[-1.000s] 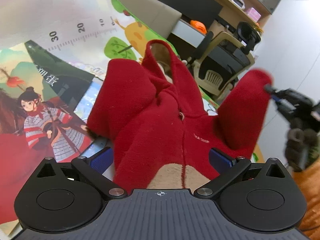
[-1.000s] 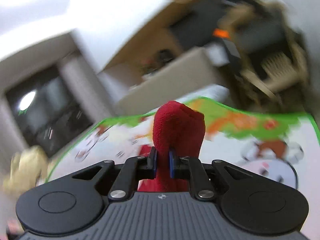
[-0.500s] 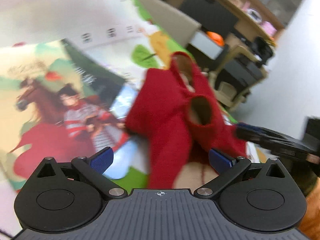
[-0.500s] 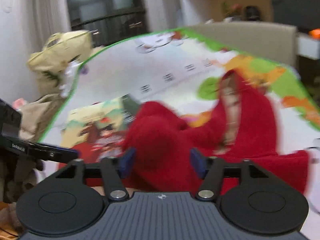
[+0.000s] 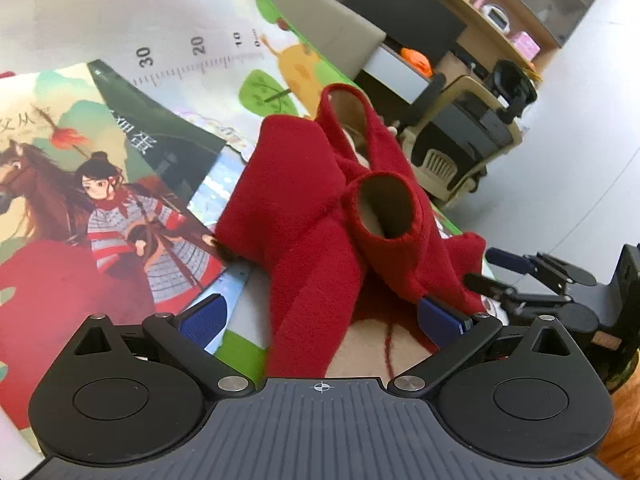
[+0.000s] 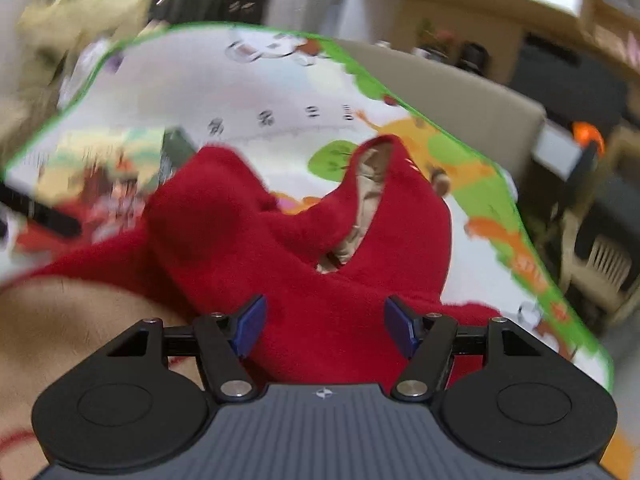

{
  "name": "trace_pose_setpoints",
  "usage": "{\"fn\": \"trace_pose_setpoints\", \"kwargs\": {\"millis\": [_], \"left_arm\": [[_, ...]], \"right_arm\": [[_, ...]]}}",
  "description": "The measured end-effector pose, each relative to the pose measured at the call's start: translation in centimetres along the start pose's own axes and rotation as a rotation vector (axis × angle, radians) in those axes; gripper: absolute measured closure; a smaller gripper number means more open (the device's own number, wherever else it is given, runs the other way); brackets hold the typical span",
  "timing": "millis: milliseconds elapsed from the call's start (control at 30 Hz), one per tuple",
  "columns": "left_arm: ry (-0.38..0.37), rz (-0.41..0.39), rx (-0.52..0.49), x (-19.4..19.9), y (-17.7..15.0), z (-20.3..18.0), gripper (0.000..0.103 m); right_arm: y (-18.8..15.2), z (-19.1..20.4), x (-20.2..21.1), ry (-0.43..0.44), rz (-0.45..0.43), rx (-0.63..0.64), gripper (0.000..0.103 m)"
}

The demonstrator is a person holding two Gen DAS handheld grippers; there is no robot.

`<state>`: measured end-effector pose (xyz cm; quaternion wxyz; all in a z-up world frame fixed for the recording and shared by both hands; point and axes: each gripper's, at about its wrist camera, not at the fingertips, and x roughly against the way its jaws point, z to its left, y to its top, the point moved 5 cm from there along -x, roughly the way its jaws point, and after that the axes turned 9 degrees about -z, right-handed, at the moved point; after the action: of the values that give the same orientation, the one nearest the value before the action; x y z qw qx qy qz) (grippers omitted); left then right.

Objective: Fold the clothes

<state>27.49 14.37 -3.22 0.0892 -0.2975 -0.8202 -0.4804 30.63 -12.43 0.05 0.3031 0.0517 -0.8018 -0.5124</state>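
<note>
Both grippers spread wide over a red hoodie on a play mat.

The left gripper and right gripper grasp nothing; the red hoodie lies bunched between their fingers on the play mat, printed with 10, 20, 30 beside a ruler scale.

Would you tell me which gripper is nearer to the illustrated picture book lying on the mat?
Left. The left gripper hangs open right beside the picture book; the right gripper sits open beyond the red garment, farther off.
</note>
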Motion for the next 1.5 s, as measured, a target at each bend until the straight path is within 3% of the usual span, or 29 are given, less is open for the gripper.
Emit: {"fn": "trace_pose_setpoints", "kwargs": {"millis": [167,267,333,400,467,633,800,900,1033,1133,1267,1400,1500], "left_arm": [[0.02,-0.022,0.006,0.7,0.6,0.9,0.0],[0.015,-0.005,0.004,-0.3,0.6,0.3,0.0],[-0.006,0.006,-0.011,-0.7,0.4,-0.7,0.0],[-0.033,0.016,-0.039,-0.8,0.1,-1.8,0.0],[-0.05,0.022,-0.086,-0.6,-0.3,-2.7,0.0],[-0.067,0.042,-0.309,0.8,-1.7,-4.6,0.0],[-0.122,0.099,-0.56,3.6,-5.3,-6.8,0.0],[-0.129,0.112,-0.597,5.4,-7.1,-7.2,0.0],[-0.075,0.074,-0.625,6.8,-8.9,-7.5,0.0],[-0.019,0.04,-0.649,7.5,-10.3,-7.8,0.0],[0.055,-0.005,-0.681,8.5,-12.0,-8.2,0.0],[0.161,-0.039,-0.754,9.2,-12.9,-7.8,0.0],[0.182,-0.025,-0.739,9.0,-12.9,-7.1,0.0]], "right_arm": [[-3.7,0.6,0.0,-0.058,0.079,0.099,0.036],[-6.2,-0.4,-0.8,-0.232,0.137,0.209,0.038],[-7.0,-3.7,-1.0,-0.363,0.154,0.166,0.038],[-7.3,-6.4,-0.7,-0.428,0.166,0.088,0.037],[-6.7,-6.4,0.5,-0.386,0.132,0.072,0.039],[-5.8,-0.9,5.2,-0.161,0.102,0.156,0.039],[-5.5,3.2,11.9,0.003,0.086,0.046,0.039],[-5.9,5.9,15.4,0.126,0.081,-0.014,0.037],[-7.7,10.7,18.0,0.252,0.078,0.017,0.034],[-9.1,13.4,16.6,0.193,0.07,0.083,0.034],[-9.4,13.7,14.6,0.001,-0.004,0.166,0.034],[-8.1,11.1,17.7,-0.227,-0.107,0.178,0.034],[-8.5,9.8,19.9,-0.172,-0.098,0.063,0.034]]}}
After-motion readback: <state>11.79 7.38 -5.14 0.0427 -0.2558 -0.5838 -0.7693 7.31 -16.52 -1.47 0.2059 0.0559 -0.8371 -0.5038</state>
